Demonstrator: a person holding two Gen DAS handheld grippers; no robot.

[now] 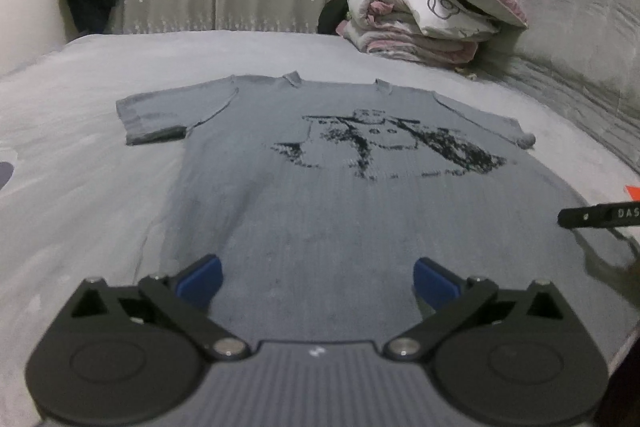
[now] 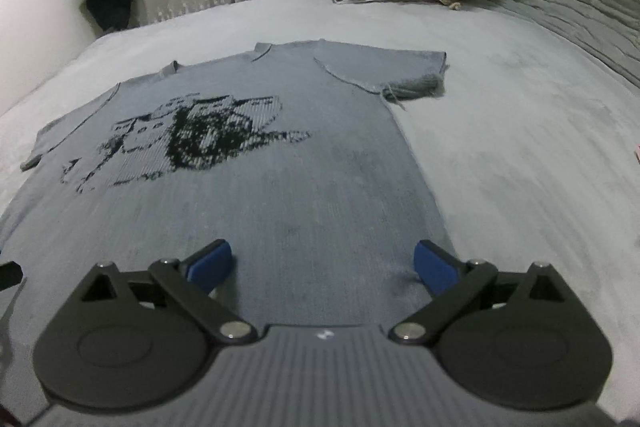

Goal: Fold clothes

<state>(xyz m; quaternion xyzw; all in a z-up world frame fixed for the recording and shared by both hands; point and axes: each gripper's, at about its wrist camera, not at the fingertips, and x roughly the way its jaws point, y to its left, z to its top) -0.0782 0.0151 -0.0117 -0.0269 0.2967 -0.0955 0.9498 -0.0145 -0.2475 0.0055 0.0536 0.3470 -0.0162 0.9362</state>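
While both the left gripper (image 1: 318,281) and right gripper (image 2: 323,265) hang wide and empty over the hem at 6 o'clock of the flat T-shirt (image 1: 340,187) on the bed (image 1: 80,187), a shallow pinch risks catching one layer or bunching bedcover too.

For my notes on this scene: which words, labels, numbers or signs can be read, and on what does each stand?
"DAS": white letters on the right hand-held gripper's black finger, cut off by the picture's edge.
T-shirt: a black print, a picture, no readable words.
Nothing else is readable.
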